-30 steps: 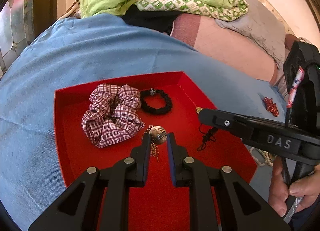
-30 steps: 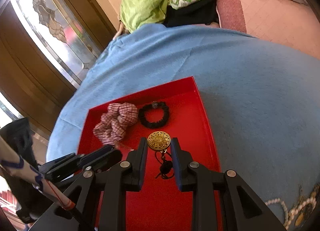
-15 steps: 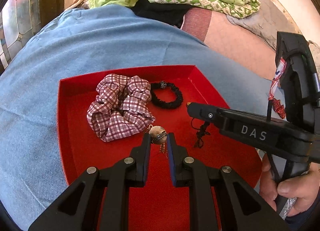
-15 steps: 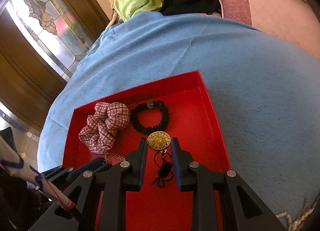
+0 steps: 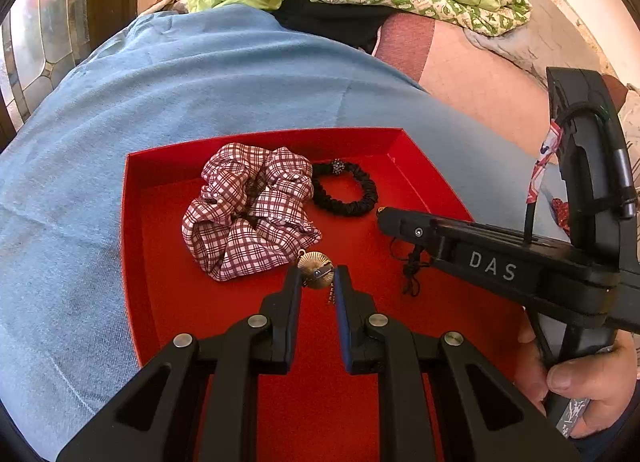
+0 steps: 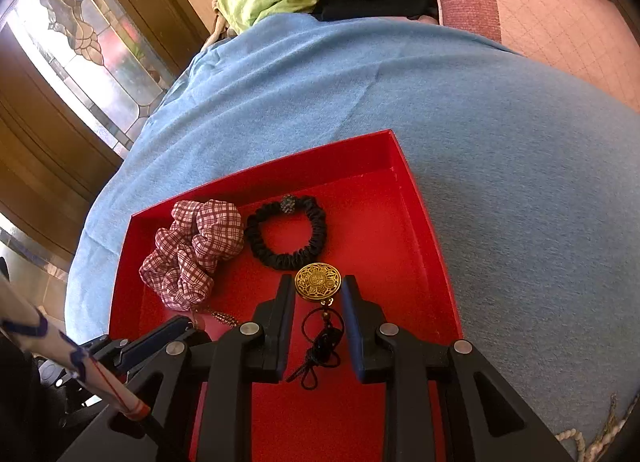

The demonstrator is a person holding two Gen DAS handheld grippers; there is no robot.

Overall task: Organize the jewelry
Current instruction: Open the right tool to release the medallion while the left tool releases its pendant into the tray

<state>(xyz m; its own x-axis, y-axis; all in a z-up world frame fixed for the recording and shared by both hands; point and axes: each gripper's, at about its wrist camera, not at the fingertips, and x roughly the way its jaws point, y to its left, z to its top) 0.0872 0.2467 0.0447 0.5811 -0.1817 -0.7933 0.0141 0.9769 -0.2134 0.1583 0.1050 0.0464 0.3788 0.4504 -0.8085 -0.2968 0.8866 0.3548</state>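
Tray [image 5: 136, 222]: a shallow red tray with low walls is set on a blue cloth [image 5: 200, 82]; its far corner is seen at about 1 o'clock in the right wrist view.
Checked scrunchie [image 5: 250, 210]: a crumpled ring of maroon-and-white checked fabric is laid in the far left part of the tray, at 10 o'clock from the left gripper.
Black scrunchie [image 6: 286, 232]: a thin ruffled black ring with one dark sparkling bead on its far side is laid just beside the checked scrunchie, at its 3 o'clock.
Fan earring [image 5: 316, 270]: a small ribbed bronze disc with a short beaded dangle is clamped between the tips of the left gripper [image 5: 317, 276], over the tray floor, close to the checked scrunchie's near edge.
Round pendant [image 6: 318, 281]: a gold disc with a pierced flower pattern is pinched at its edges by the right gripper [image 6: 318, 288]; a black cord with a knotted tassel is hung from it at 6 o'clock, and its end appears to reach the tray floor.
Hand [image 5: 588, 382]: the right gripper's handle is held at 4 o'clock in the left wrist view.
Beaded strand [image 6: 580, 438]: pale beads are seen on the cloth outside the tray.
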